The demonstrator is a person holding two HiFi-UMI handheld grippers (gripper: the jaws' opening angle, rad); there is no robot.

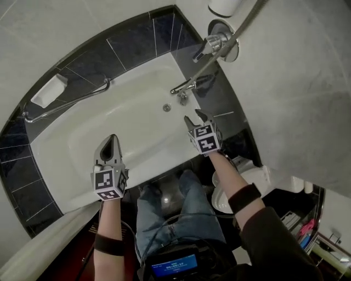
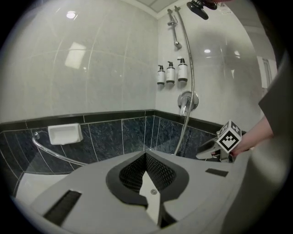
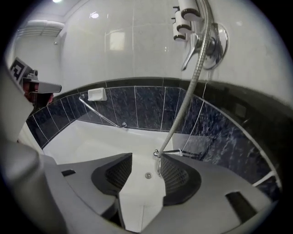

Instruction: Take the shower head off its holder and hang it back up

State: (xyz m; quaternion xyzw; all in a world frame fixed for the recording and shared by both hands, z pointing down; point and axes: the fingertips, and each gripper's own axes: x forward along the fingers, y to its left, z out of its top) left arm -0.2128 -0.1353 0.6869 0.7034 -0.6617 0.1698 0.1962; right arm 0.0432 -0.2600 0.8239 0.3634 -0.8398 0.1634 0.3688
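Head view: left tool [image 1: 112, 140] is shut and empty, right tool [image 1: 193, 116] is parted around nothing, and both sit low over the tub [image 1: 82, 126]. Shower head [image 2: 198, 8] looks hung up high, so no grab is in hand and any next reach goes well up.

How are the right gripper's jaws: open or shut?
Open: the right gripper shows a clear gap between its pads, nothing held.

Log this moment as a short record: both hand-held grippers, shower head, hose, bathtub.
left hand-held gripper: shut, empty, above the bathtub's near side
right hand-held gripper: open, empty, above the bathtub near the spout
shower head: high on the wall by the rail
hose: runs down past the mixer valve to the spout
bathtub: white, dark tile surround
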